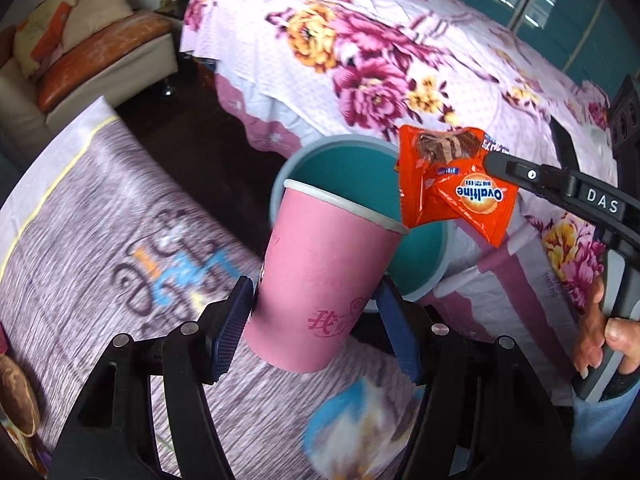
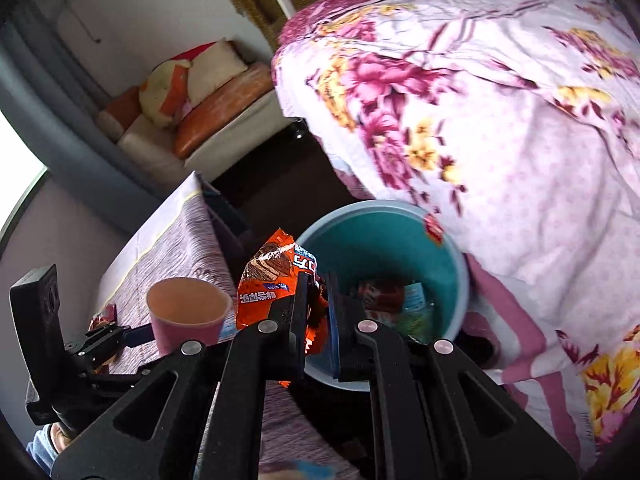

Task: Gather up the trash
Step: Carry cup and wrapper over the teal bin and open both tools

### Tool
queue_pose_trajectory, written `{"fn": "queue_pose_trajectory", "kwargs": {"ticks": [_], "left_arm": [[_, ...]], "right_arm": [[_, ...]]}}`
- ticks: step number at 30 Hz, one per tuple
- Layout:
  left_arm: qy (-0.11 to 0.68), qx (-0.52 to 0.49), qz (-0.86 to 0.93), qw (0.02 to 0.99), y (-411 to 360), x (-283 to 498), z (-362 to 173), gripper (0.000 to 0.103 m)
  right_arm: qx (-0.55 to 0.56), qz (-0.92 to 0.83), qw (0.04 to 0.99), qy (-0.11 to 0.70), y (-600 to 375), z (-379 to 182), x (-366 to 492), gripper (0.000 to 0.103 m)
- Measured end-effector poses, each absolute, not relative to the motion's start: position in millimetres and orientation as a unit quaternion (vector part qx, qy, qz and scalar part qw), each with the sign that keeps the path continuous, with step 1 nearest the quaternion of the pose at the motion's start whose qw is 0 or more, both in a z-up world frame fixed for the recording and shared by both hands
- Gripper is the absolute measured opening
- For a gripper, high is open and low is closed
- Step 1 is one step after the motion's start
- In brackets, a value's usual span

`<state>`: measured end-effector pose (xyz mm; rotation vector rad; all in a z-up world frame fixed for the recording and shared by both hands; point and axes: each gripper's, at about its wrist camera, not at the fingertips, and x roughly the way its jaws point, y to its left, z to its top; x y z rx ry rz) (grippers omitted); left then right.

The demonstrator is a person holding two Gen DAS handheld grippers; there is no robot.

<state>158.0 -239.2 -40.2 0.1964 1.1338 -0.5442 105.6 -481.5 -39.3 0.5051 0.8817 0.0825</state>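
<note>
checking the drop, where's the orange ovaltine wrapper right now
The orange Ovaltine wrapper is pinched in the right gripper, held in the air over the near rim of the teal trash bin, just right of the pink paper cup.

I see a matt pink paper cup (image 1: 320, 280) between the left tool's (image 1: 316, 328) ribbed blue pads (image 1: 230, 332). At its two o'clock, a glossy, crinkled orange foil wrapper (image 1: 452, 184). The teal bin (image 2: 400, 240) looks like smooth plastic; the bedspread (image 2: 500, 120) is printed cloth.

"Ovaline" reads upside down on the orange wrapper (image 1: 460, 184); "DAS" stands on the right claw's (image 1: 496, 160) black arm; other printing is illegible
</note>
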Motion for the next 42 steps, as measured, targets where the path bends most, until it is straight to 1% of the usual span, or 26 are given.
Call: {"fn": "queue_pose_trajectory", "kwargs": {"ticks": [5,15,17,21,22,23,24,32,35,37,38,39,41,42], "left_arm": [[0.536,0.104,-0.261,0.796,-265,163,-49,0.065],[0.551,0.110,-0.262,0.785,-286,178,-69,0.066],[0.553,0.106,-0.260,0.785,-287,182,-72,0.068],[0.559,0.093,-0.257,0.783,-287,188,-75,0.069],[0.561,0.091,-0.256,0.782,-286,189,-75,0.072],[0.562,0.089,-0.254,0.782,-285,190,-76,0.077],[0.561,0.088,-0.252,0.784,-285,190,-76,0.078],[0.570,0.076,-0.245,0.780,-268,187,-79,0.079],[0.574,0.072,-0.244,0.778,-263,184,-80,0.081],[0.574,0.071,-0.243,0.778,-259,182,-80,0.084],[0.573,0.071,-0.242,0.780,-256,180,-79,0.088],[0.571,0.071,-0.240,0.782,-254,179,-78,0.090],[0.570,0.067,-0.238,0.783,-248,177,-76,0.090],[0.571,0.064,-0.238,0.783,-245,176,-76,0.090]], "right_arm": [[0.247,0.028,0.873,0.420,-499,-45,104,0.009],[0.258,0.012,0.866,0.428,-521,-58,111,0.009],[0.257,0.011,0.866,0.429,-521,-59,113,0.009],[0.254,0.009,0.864,0.434,-520,-62,117,0.009],[0.253,0.009,0.864,0.436,-520,-62,119,0.009],[0.252,0.008,0.863,0.438,-519,-63,122,0.009],[0.251,0.008,0.863,0.438,-519,-63,123,0.009],[0.244,0.008,0.860,0.449,-510,-68,131,0.009],[0.244,0.009,0.856,0.456,-506,-69,132,0.018],[0.244,0.007,0.856,0.456,-504,-68,132,0.049],[0.242,0.007,0.856,0.456,-502,-68,132,0.053],[0.241,0.007,0.856,0.457,-501,-68,132,0.055],[0.241,0.005,0.855,0.459,-498,-67,131,0.062],[0.239,0.007,0.855,0.461,-495,-65,130,0.068]]}}
